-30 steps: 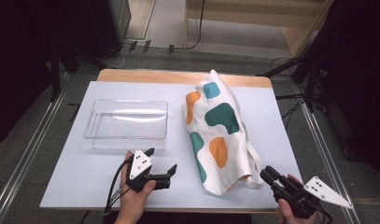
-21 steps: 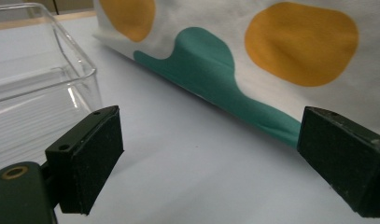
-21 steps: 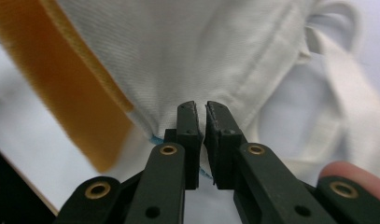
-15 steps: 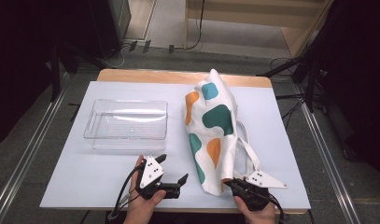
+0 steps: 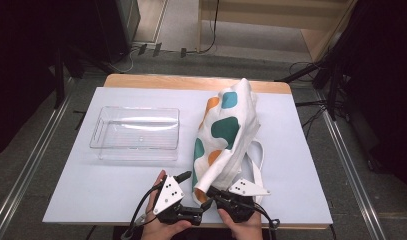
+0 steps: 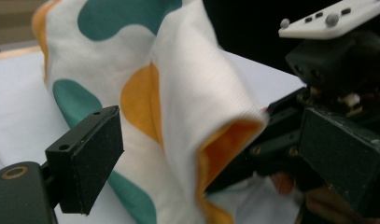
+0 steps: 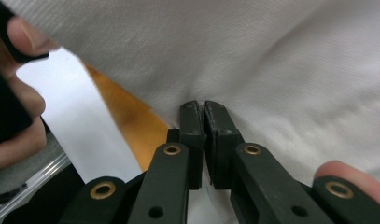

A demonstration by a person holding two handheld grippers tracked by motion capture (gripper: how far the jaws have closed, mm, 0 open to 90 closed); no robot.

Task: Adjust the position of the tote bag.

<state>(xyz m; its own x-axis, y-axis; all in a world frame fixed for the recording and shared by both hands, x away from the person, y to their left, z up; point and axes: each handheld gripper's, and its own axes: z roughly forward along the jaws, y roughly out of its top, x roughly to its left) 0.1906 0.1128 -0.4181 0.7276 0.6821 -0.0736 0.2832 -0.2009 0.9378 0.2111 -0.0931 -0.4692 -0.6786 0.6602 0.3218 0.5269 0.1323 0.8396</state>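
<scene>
Tote bag (image 5: 226, 135), white cloth with teal and orange blobs, is lying lengthwise on the table (image 5: 301, 145), its near hem lifting off the surface where the right gripper (image 5: 211, 191) is pinching it. In the right gripper view, the two black jaws are pressing together on a fold of the white cloth, with the fabric spreading above and beyond the tips and an orange patch showing just left of them. That clamp is probably there to raise one layer of the mouth, so the opening stands apart from the layer below.

The left gripper (image 5: 187, 175) is sitting just beside the raised edge with its jaws spread and holding nothing. In the left gripper view, one jaw pad is standing at the lower left, and the lifted lip of the bag, orange on its inside, is hanging to the right of it, between that pad and the other gripper. It seems to be lining up to take the opposite layer of the hem.

Beyond and to the left of the left jaws, a clear plastic tray (image 5: 136, 134) is resting on the table, apart from the bag. The bag's white handles (image 5: 258, 160) are trailing out past the right jaws.
</scene>
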